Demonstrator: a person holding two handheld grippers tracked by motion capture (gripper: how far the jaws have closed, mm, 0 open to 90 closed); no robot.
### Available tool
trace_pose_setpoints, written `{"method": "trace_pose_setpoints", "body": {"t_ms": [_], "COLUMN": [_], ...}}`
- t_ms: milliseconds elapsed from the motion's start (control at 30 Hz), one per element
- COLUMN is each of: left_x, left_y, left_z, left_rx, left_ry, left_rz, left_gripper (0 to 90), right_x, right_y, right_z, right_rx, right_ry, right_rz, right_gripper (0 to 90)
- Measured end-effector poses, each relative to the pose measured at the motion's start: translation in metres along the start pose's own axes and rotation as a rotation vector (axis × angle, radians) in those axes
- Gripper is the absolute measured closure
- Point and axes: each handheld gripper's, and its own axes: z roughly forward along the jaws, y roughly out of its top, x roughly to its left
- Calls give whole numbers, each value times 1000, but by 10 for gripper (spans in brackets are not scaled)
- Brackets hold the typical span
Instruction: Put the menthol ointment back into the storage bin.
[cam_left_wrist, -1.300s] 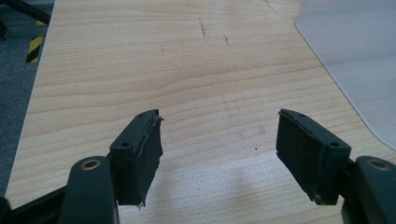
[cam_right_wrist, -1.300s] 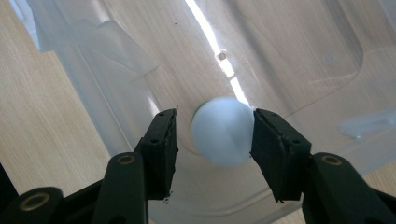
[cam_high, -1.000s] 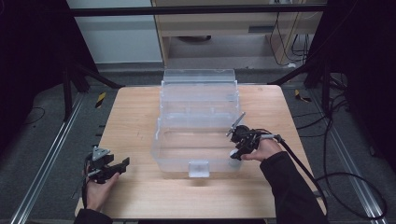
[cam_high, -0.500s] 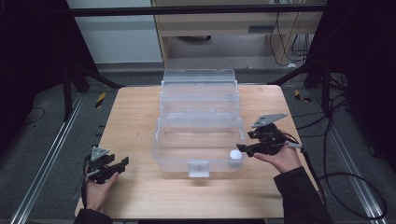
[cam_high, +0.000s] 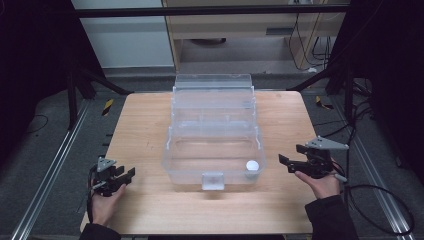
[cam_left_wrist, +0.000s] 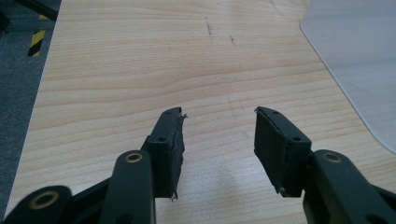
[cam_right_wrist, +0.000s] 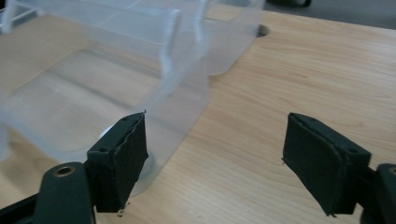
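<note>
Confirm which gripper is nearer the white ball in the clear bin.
Right. The right gripper sits open just outside the clear bin, a short way right of the white ball. The left gripper rests open at the table's near-left corner, across the bin.

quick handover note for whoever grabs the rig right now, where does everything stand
Left hand-held gripper: open, empty, low over the table's near left corner, apart from the box.
Right hand-held gripper: open, empty, just right of the clear plastic box, not touching it.
Small white round object: inside the box's front compartment, at its near right corner.
Done: the white object is in the box and released.
Left: the box is open; probably close the lid, if that is wanted.
</note>
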Motion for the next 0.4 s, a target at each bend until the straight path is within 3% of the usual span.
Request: {"method": "trace_pose_setpoints", "body": {"t_ms": [33,200,400], "left_x": [1,3,5], "left_y": [0,-2,-5], "left_z": [0,0,4], "left_rx": [-4,-16,-24], "left_ry": [5,24,40], "left_rz": [-4,-4,-8], "left_gripper": [492,419,321], "right_x": [-8,-19,-34], "right_y": [-10,-27,-47], "right_z": [3,9,17], "right_rx": [-12,-17,-13], "right_ry": [-24,-64,-109], "right_rz": [15,32,111], "right_gripper": [178,171,171]}}
